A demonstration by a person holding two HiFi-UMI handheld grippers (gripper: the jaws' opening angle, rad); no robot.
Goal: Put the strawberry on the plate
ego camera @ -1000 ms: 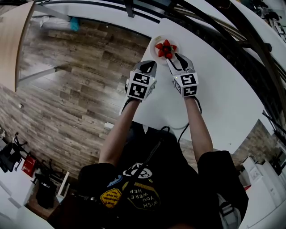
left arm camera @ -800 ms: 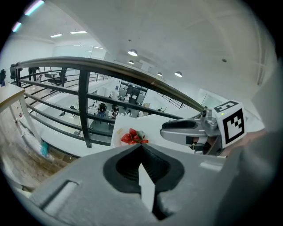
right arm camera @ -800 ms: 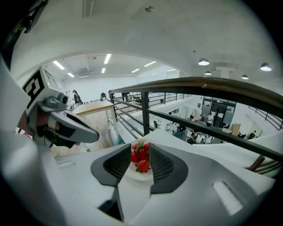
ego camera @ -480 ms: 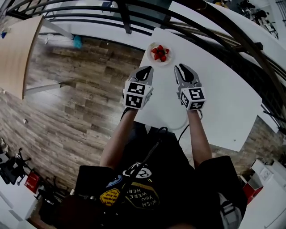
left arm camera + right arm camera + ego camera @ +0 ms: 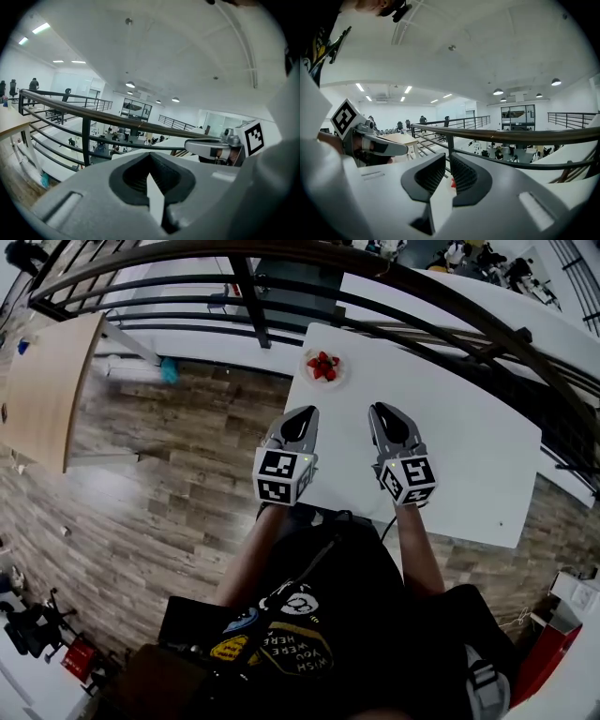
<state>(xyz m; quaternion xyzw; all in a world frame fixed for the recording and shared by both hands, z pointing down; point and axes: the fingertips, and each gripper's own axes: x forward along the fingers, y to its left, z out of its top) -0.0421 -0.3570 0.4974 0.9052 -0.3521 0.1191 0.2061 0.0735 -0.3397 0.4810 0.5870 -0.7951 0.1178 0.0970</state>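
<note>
Both grippers are pulling back from the plate point(image 5: 339, 377) toward lower frame, forearms stretching forward side by side. The strawberry point(image 5: 323, 366) is sitting on it, upper centre. The left gripper point(image 5: 302, 418) is pinching shut, empty. The right gripper point(image 5: 386, 413) has just been closing – its narrow gap is holding nothing. The shirt point(image 5: 298, 648) is showing "WISH YOU WERE HERE", upside down.

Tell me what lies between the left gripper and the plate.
Nothing: in the head view, only bare white table separates the left gripper from the plate holding the strawberries.
</note>
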